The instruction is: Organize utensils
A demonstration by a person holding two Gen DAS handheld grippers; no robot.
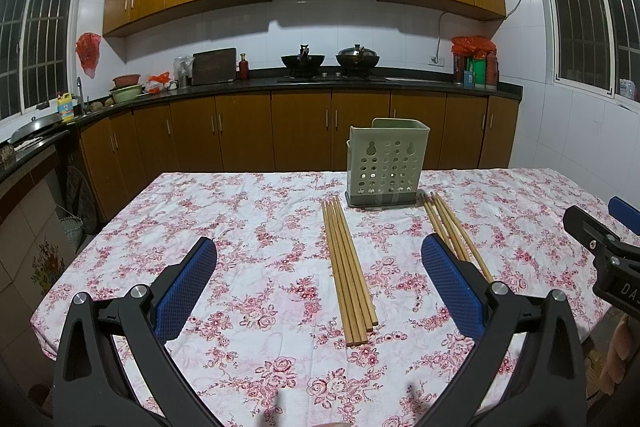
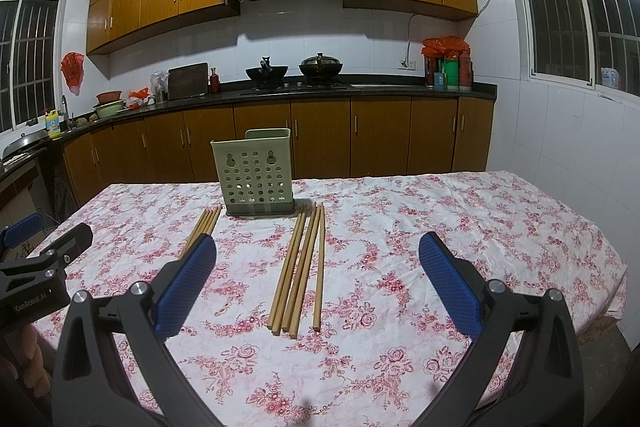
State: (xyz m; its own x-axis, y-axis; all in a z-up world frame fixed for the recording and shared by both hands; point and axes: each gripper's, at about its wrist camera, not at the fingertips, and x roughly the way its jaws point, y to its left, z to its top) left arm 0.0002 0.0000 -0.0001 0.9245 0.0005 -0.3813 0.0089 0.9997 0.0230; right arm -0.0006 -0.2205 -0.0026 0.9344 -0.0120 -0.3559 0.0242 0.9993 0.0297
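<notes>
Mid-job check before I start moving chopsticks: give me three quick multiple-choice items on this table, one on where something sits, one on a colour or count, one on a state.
1. Where do the two chopstick bundles lie relative to the utensil holder?
A. Inside it
B. On the cloth in front of it, one toward each side
C. Stacked on top of it

2. What colour is the holder?
A. Pale green
B. Red
C. Black

3. What state are the left gripper and right gripper in?
A. Both shut on chopsticks
B. Left shut, right open
C. Both open, holding nothing

Answers:
1 B: the left bundle and right bundle lie flat on the floral tablecloth, pointing toward the holder's base.
2 A: its perforated wall is pale green.
3 C: each pair of blue pads stands wide apart with nothing between.
</notes>
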